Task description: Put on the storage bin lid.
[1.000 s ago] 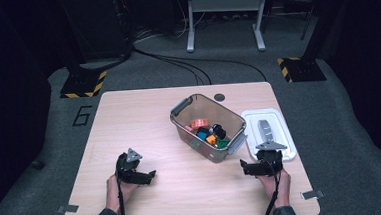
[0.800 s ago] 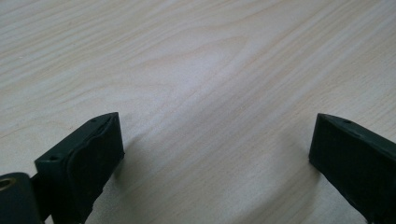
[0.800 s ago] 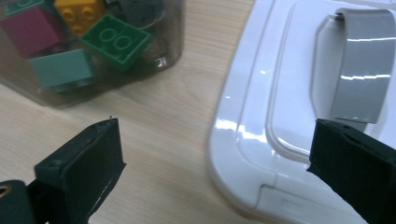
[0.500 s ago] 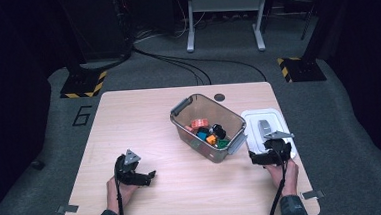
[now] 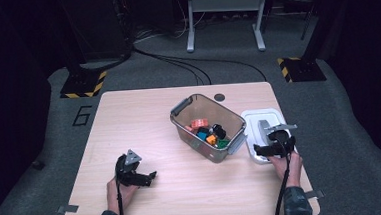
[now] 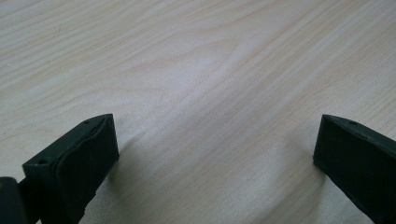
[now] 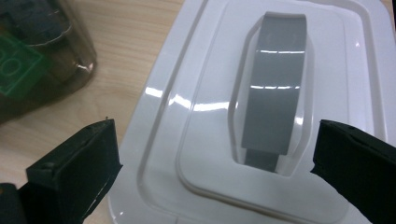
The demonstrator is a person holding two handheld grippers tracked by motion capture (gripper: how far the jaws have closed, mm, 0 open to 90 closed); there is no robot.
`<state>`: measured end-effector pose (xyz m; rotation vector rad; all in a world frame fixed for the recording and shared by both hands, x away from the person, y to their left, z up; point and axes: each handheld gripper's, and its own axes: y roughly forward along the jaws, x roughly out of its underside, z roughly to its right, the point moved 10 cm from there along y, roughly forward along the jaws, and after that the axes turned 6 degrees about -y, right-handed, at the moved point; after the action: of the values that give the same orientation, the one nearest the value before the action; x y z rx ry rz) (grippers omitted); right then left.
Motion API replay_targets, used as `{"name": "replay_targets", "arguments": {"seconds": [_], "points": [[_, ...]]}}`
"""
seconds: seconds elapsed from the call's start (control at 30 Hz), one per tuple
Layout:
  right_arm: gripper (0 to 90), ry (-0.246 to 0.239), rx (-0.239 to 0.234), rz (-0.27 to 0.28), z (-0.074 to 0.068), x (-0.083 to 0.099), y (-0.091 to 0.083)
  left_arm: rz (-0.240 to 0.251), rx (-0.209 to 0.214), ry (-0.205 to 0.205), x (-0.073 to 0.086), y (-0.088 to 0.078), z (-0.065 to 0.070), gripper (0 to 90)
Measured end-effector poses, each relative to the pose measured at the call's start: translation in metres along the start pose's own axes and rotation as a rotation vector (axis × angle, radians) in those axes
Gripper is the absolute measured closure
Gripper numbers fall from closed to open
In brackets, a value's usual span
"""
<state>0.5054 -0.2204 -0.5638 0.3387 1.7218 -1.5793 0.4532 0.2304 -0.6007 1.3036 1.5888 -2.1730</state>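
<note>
The right gripper (image 5: 261, 151) hovers over the near end of the white lid (image 5: 260, 126), fingers (image 7: 74, 172) spread wide with nothing between them. The lid lies flat at the right side of the tabletop (image 5: 129, 121), close to its right edge and just beside the clear bin (image 5: 207, 124). In the right gripper view the lid (image 7: 196, 107) is glossy moulded plastic with stepped rims and a grey handle (image 7: 275, 88) sunk in a recess; the handle sits between the two fingers, untouched. The bin's rounded corner (image 7: 51, 60) crowds in at the lid's left, so room on that side is tight.

Over on the left, the left gripper (image 5: 150, 177) rests low on bare wood, well apart from the bin. Its fingers (image 6: 79, 154) have just been opening and now stand at full spread over pale grained tabletop (image 6: 210, 70), with nothing held. Plenty of open surface around it.

The bin stands mid-table, angled, holding a jumble of small coloured pieces (image 5: 207, 131): orange, teal, green, black. A dark round disc (image 5: 220, 96) sits near the far edge behind the bin.
</note>
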Motion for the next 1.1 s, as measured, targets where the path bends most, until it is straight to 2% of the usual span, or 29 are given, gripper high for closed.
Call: {"name": "replay_targets", "arguments": {"seconds": [0.07,0.2,0.33,0.6,0.67,0.73,0.83,1.1], "points": [[3.2,0.003,0.015,-0.002,0.004,-0.002,0.002,-0.006,0.001,0.005,0.0,0.0,0.0,0.0],[14.8,0.025,0.025,0.006,0.013,-0.006,0.005,-0.016,0.006,0.009,0.001,-0.001,0.0,0.0],[32.9,0.023,0.068,0.017,0.02,-0.011,0.01,-0.017,0.004,0.017,0.001,-0.001,0.0,0.0],[48.1,0.018,0.089,-0.003,0.025,-0.02,0.022,-0.013,0.005,0.018,0.001,-0.001,0.0,0.1],[52.9,0.005,0.107,-0.009,0.027,-0.02,0.025,-0.013,0.007,0.016,0.001,-0.001,0.0,0.1],[57.1,-0.003,0.104,-0.024,0.027,-0.018,0.029,-0.013,0.007,0.016,0.001,-0.001,0.0,0.1],[64.2,0.013,0.107,-0.021,0.028,-0.018,0.03,-0.01,0.007,0.015,0.0,-0.001,0.0,0.1],[67.0,0.014,0.098,-0.013,0.031,-0.017,0.025,-0.008,0.007,0.013,0.0,0.0,0.0,0.1]]}}
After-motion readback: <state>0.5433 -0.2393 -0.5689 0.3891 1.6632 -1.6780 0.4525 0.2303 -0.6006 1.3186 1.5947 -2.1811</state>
